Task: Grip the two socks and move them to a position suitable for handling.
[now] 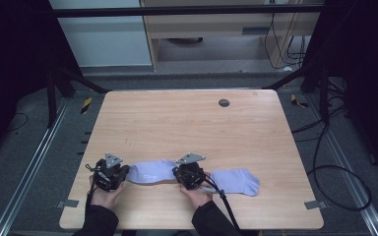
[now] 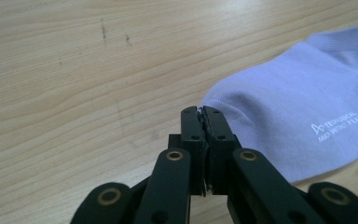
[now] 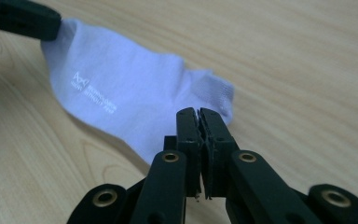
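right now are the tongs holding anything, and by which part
Both tongs are shut on the left lavender sock: the left tongs pinch its edge at one end, the right tongs pinch the edge at the opposite end.

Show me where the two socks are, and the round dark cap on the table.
left sock [image 1: 150, 171], high view, middle of its body
right sock [image 1: 236, 181], high view, middle of its body
round dark cap [image 1: 224, 103], high view, its centre

The lavender sock [image 2: 303, 116] just right of the left gripper's [image 2: 200, 112] closed jaws carries small white print: a logo, then "TECHNICAL" over a second line (too blurred to read surely). From the right gripper view the same print is illegible.
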Demonstrator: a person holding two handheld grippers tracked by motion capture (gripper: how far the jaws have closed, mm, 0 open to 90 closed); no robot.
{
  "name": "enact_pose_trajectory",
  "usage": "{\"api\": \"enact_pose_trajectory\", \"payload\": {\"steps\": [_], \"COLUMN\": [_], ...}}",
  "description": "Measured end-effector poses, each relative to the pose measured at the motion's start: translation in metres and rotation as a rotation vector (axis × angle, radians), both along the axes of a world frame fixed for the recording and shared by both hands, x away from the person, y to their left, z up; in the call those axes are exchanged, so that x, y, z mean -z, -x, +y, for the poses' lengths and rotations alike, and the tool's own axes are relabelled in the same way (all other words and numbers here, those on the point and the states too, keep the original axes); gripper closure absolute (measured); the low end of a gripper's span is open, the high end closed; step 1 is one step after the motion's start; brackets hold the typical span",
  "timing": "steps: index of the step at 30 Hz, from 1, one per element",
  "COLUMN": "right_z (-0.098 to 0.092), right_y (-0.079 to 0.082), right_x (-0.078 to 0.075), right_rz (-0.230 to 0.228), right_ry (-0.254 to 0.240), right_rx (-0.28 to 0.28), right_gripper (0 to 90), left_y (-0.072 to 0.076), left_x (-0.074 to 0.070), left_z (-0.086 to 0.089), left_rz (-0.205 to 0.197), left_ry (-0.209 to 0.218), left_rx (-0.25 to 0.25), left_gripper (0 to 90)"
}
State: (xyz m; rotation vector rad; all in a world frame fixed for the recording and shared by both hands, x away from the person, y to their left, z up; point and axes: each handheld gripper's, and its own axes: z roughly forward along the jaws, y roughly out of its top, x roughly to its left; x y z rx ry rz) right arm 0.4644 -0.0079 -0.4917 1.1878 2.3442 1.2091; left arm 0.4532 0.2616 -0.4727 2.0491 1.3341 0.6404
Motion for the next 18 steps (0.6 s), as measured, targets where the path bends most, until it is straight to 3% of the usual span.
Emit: {"api": "enact_pose_trajectory", "payload": {"steps": [4,8,9,10,11,18], "right_z": [0.002,-0.002,-0.008,-0.008,-0.014,-0.042], "right_y": [0.002,0.004,0.004,0.004,0.004,0.001], "right_x": [0.006,0.004,-0.002,-0.002,-0.010,-0.036], "right_rz": [0.024,0.031,0.022,0.022,0.003,-0.043], "right_ry": [0.005,-0.006,-0.024,-0.024,-0.030,-0.054], "right_rx": [-0.003,0.002,0.018,0.018,0.027,0.061], "right_gripper": [84.5,75.6,72.2,72.2,68.7,59.3], "left_y": [-0.001,0.000,0.002,0.002,0.005,0.013], "left_x": [0.003,0.002,-0.001,-0.001,-0.004,-0.015], "left_z": [0.003,0.006,0.009,0.009,0.009,0.004], "left_rz": [0.005,-0.007,-0.017,-0.017,-0.031,-0.060], "left_ry": [-0.005,0.020,0.049,0.049,0.075,0.144], "left_rx": [-0.011,-0.035,-0.037,-0.037,-0.040,-0.028], "left_gripper": [85.7,73.9,68.4,67.4,65.5,54.5]}}
